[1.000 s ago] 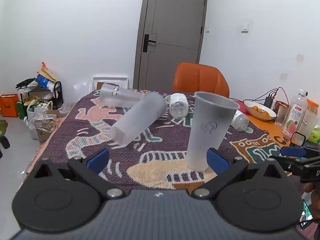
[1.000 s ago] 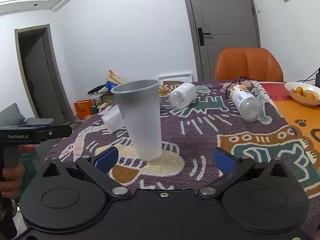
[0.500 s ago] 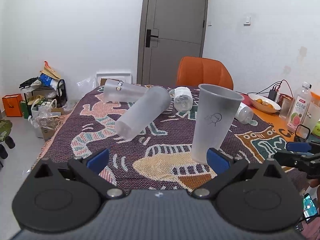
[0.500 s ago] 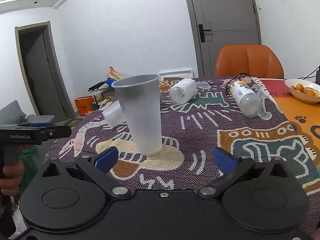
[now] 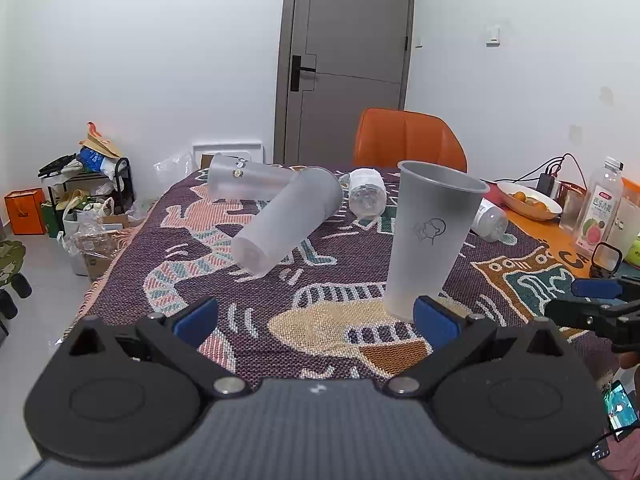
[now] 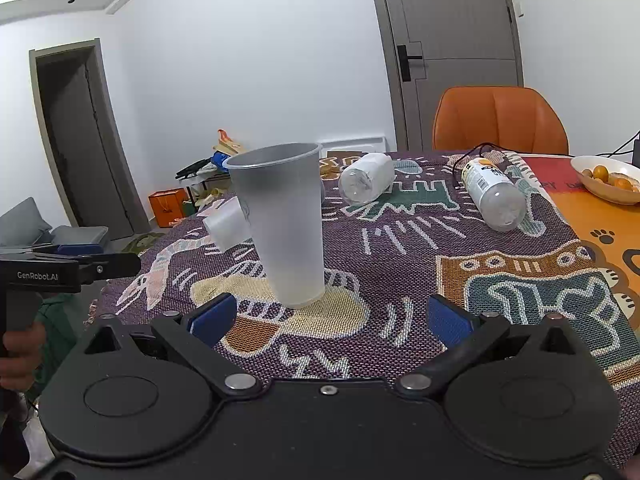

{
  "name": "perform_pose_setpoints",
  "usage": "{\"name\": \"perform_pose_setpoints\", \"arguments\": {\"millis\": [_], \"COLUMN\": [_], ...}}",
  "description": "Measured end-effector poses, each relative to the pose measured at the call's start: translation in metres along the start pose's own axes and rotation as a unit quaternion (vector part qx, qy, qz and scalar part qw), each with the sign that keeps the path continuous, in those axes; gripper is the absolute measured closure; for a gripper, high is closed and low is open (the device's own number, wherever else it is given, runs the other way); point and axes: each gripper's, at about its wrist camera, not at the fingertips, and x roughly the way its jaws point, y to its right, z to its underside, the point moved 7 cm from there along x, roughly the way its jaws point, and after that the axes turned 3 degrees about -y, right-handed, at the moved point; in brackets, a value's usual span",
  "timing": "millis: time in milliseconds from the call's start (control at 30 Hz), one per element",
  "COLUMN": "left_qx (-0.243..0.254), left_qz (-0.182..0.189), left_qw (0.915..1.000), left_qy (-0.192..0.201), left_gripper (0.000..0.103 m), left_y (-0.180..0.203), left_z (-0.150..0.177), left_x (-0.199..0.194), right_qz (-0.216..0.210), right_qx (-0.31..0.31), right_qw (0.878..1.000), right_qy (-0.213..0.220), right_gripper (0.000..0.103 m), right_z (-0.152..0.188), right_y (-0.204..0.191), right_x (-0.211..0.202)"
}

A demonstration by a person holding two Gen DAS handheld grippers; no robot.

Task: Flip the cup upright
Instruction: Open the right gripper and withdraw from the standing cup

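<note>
A frosted grey cup (image 5: 432,240) stands upright on the patterned cloth, mouth up; it also shows in the right wrist view (image 6: 284,224). A second frosted cup (image 5: 288,220) lies on its side behind it, base toward me, partly hidden in the right wrist view (image 6: 224,226). A third clear cup (image 5: 244,178) lies at the table's far edge. My left gripper (image 5: 316,320) is open and empty, just short of the upright cup. My right gripper (image 6: 330,318) is open and empty, its jaws wide in front of the upright cup.
Two plastic bottles (image 6: 368,178) (image 6: 494,194) lie on the cloth. A bowl of oranges (image 6: 608,178) and a drink bottle (image 5: 600,208) stand at the right. An orange chair (image 5: 408,140) stands behind the table. The table's left edge (image 5: 104,284) drops to the floor.
Both grippers have drawn back slightly from the upright cup. The cup stands still and the jaws have stayed open.
</note>
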Motion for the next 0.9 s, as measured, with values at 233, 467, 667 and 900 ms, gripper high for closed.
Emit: {"name": "perform_pose_setpoints", "arguments": {"millis": [233, 467, 667, 900], "left_qx": [0.000, -0.001, -0.002, 0.005], "left_qz": [-0.003, -0.005, 0.001, 0.000], "left_qw": [1.0000, 1.0000, 1.0000, 1.0000], "left_qy": [-0.003, -0.003, -0.005, -0.002], "left_gripper": [0.000, 0.000, 0.000, 0.000], "left_y": [-0.0017, -0.0017, 0.0002, 0.0039], "left_z": [0.0011, 0.0006, 0.0009, 0.0020], "left_x": [0.0011, 0.0005, 0.0017, 0.0045], "right_qz": [0.003, 0.006, 0.008, 0.009], "right_qx": [0.001, 0.004, 0.007, 0.010], "right_qw": [1.000, 1.000, 1.000, 1.000], "right_qy": [0.003, 0.002, -0.002, -0.005], "right_gripper": [0.000, 0.000, 0.000, 0.000], "right_z": [-0.0003, -0.0002, 0.0022, 0.0035], "right_y": [0.0008, 0.0031, 0.0058, 0.0076], "right_x": [-0.0011, 0.0014, 0.0056, 0.0074]}}
